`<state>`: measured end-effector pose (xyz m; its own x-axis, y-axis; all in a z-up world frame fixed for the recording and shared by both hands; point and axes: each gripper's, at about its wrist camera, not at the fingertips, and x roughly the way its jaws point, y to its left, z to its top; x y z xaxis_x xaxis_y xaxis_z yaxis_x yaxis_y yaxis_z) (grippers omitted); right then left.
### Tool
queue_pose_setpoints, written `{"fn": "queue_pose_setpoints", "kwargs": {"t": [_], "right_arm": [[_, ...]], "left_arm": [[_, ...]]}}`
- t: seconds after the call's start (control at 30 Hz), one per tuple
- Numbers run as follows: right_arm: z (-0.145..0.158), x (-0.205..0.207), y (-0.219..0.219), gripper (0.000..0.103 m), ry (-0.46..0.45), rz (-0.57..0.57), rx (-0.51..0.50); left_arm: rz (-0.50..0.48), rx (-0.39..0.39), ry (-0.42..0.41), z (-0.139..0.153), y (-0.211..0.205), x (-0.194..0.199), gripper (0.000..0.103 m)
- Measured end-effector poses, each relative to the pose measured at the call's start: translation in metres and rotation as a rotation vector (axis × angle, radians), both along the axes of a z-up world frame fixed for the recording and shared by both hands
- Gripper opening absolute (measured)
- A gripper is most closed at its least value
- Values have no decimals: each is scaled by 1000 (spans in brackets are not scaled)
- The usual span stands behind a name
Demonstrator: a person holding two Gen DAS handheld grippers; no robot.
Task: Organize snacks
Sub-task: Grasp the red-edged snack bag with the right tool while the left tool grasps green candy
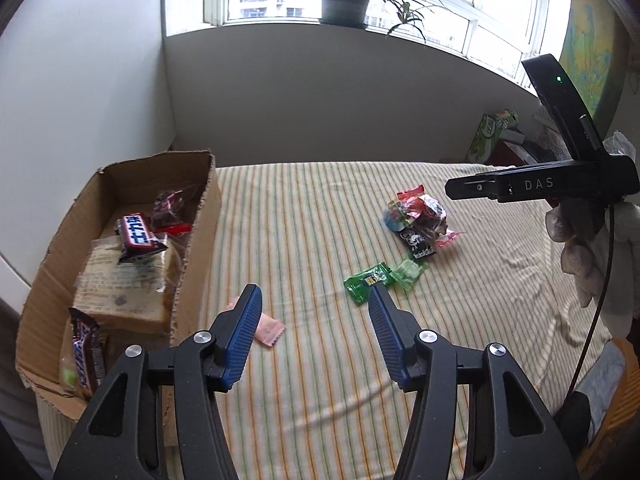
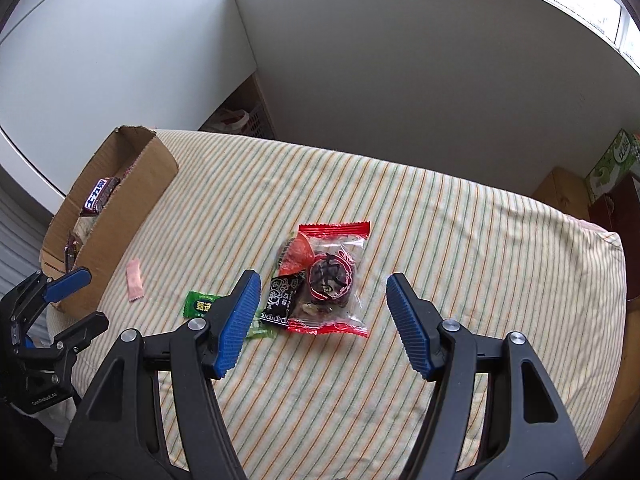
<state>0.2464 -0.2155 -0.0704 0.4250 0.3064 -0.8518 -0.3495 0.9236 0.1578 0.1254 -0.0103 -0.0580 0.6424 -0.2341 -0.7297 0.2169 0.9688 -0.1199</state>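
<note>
Sorting loose snacks from striped bed into box.
Both grippers, left and right, stand released, nothing between the jaws. Red-edged pouch, black sachet and green candy lie clustered mid-bed; pink sachet sits near the box. All likely light, crinkly, slippery; the pouch's lumpy contents seem crushable, so pinch a sealed end seam.

Likely a home bedroom: striped bedsheet, windowsill potted plant.
</note>
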Motion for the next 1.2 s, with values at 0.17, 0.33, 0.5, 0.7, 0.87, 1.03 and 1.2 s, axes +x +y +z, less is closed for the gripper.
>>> {"fn": "queue_pose_setpoints", "kwargs": {"t": [0.17,0.33,0.5,0.7,0.87,1.03,1.2], "right_arm": [[-16,8,1,68,24,10,17],[-25,13,-2,68,39,18,32],[-33,21,-5,68,55,24,50],[-40,30,-5,68,72,37,53],[-45,36,-1,66,82,41,41],[-50,41,5,55,98,49,33],[-56,42,11,47,109,51,15]], "left_arm": [[-65,62,34,-15,-23,11,54],[-114,112,66,-32,-41,25,54],[-151,161,76,-47,-57,34,54],[-167,190,62,-57,-65,45,54],[-179,179,57,-57,-68,51,40],[-192,190,49,-57,-78,50,24],[-177,170,67,-56,-75,49,21]]}}
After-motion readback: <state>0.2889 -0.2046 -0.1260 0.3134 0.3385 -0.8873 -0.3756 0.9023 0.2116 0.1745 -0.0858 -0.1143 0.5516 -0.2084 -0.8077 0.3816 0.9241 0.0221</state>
